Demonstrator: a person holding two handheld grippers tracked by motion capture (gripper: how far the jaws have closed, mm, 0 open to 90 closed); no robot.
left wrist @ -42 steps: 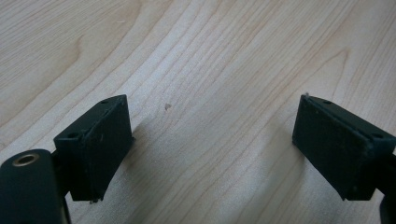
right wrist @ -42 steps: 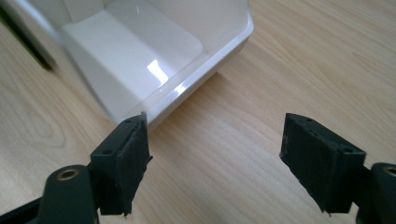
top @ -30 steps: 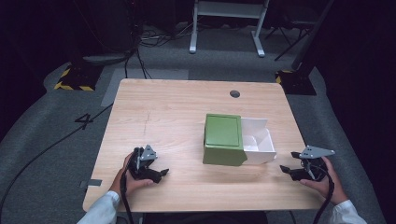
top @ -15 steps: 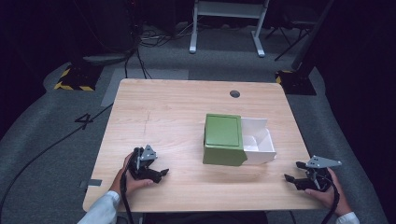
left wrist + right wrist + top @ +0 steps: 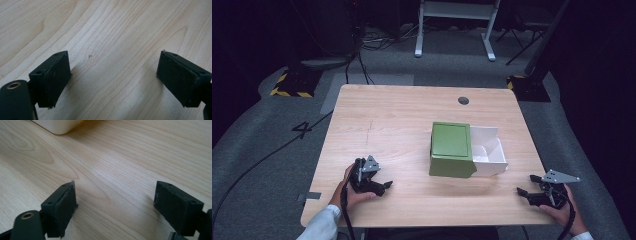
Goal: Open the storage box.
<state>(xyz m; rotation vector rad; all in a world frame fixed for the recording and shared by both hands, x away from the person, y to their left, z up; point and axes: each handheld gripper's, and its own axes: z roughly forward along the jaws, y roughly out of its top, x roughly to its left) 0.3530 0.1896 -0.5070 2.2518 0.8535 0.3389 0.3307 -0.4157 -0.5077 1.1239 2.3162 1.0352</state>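
Right gripper [image 5: 532,194] low at the near right corner of the table [image 5: 402,115], jaws apart, nothing between them. A second ago it sat higher and closer to the box; it has drawn back toward the person and down toward the table edge. Left gripper [image 5: 379,186] at the near left, jaws apart too, empty, unmoved over the same second. The green box [image 5: 451,149] lies right of the table's middle, its white drawer [image 5: 488,152] pulled out on the right side, open and showing bare white compartments; both are where they were. A small dark round hole [image 5: 463,100] sits in the tabletop beyond the box. Left gripper view: two black pads [image 5: 53,77] wide apart over bare wood grain, close to the surface, nothing near them. Right gripper view: pads [image 5: 61,206] likewise spread, wood between them; a pale rounded corner of the drawer [image 5: 58,126] shows at the top left, well apart from the jaws. My reading: the retreat of the right hand with the drawer left standing open suggests the pull is finished and both hands are parked, or the right one is resetting for a fresh approach; nothing is in hand at present.
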